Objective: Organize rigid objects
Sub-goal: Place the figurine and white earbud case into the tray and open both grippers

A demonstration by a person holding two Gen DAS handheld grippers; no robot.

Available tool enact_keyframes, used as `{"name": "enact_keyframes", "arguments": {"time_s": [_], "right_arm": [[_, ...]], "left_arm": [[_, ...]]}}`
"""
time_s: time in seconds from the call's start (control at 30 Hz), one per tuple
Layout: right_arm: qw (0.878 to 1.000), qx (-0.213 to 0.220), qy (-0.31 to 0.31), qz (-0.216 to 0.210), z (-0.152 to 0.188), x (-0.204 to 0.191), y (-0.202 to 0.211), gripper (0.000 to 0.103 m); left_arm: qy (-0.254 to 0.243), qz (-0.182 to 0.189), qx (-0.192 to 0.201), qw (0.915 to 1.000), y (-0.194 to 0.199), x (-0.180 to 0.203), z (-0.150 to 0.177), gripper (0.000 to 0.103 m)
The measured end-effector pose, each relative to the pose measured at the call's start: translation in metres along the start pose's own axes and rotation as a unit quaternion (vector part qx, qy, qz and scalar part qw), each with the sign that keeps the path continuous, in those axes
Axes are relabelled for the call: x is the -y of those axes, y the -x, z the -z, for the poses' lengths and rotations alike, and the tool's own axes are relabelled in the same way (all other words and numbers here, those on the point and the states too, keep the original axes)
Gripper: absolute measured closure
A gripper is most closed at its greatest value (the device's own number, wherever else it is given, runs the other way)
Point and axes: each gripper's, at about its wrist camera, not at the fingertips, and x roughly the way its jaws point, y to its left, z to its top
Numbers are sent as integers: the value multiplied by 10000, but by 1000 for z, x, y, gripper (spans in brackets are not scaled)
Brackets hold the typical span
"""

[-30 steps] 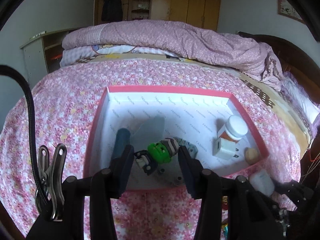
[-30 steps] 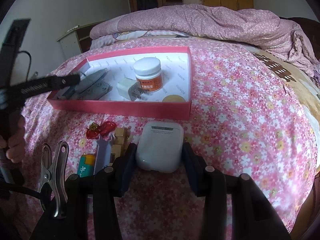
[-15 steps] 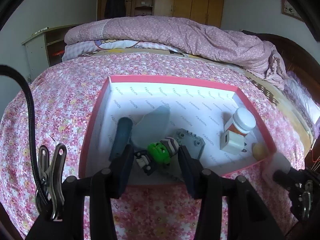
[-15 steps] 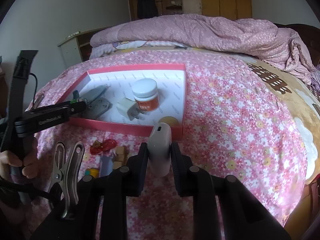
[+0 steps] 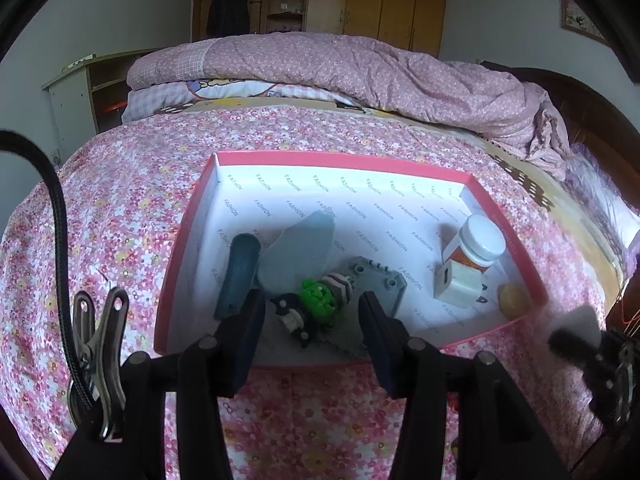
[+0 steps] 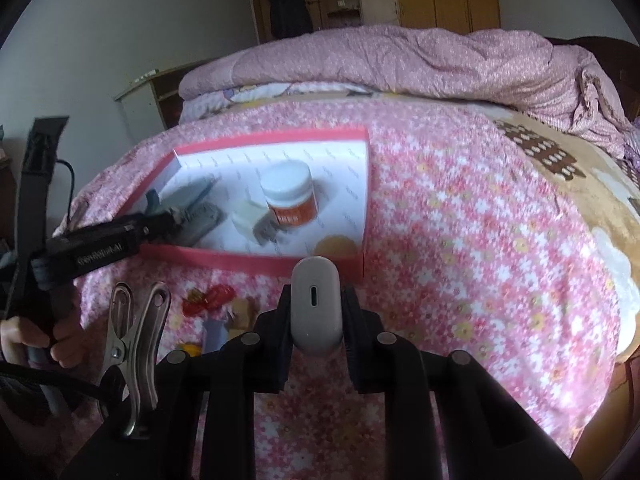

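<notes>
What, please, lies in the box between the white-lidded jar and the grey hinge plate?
In the left wrist view, only a white plug adapter sits between the jar and the hinge plate, leaning against the jar; the box floor is otherwise bare there.

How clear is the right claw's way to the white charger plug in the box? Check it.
Probably not yet. The right claw is shut on the white earbud case, so it has no free grip. The way itself looks open: the charger plug lies uncovered in the pink box, beside the white-lidded jar.
</notes>
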Motion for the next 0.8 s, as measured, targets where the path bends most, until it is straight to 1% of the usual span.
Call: {"name": "enact_keyframes", "arguments": {"time_s": [0.07,0.2,0.37,0.57,0.67,0.7,0.8], "right_arm": [[10000,73,24,-7,-7,-1,2,80],[9999,84,25,-101,-25,-3,-5,80],[9992,-28,-55,-391,-42,-6,-26,80],[9981,-208,-153,-556,-51,-7,-49,80],[9982,-195,-211,-531,-51,-4,-54,80],[9983,-188,-209,-505,-51,-3,-54,79],[9987,-124,-212,-448,-52,-1,-51,72]], "left_arm": [[-14,1,38,10000,3,0,0,52],[-105,-2,141,9998,13,4,1,52],[-138,68,156,9998,21,6,4,51],[-146,181,132,9996,24,10,7,51],[-166,208,104,9996,23,11,7,51],[-157,219,89,9996,22,11,8,51],[-110,232,46,9997,21,10,9,51]]}}
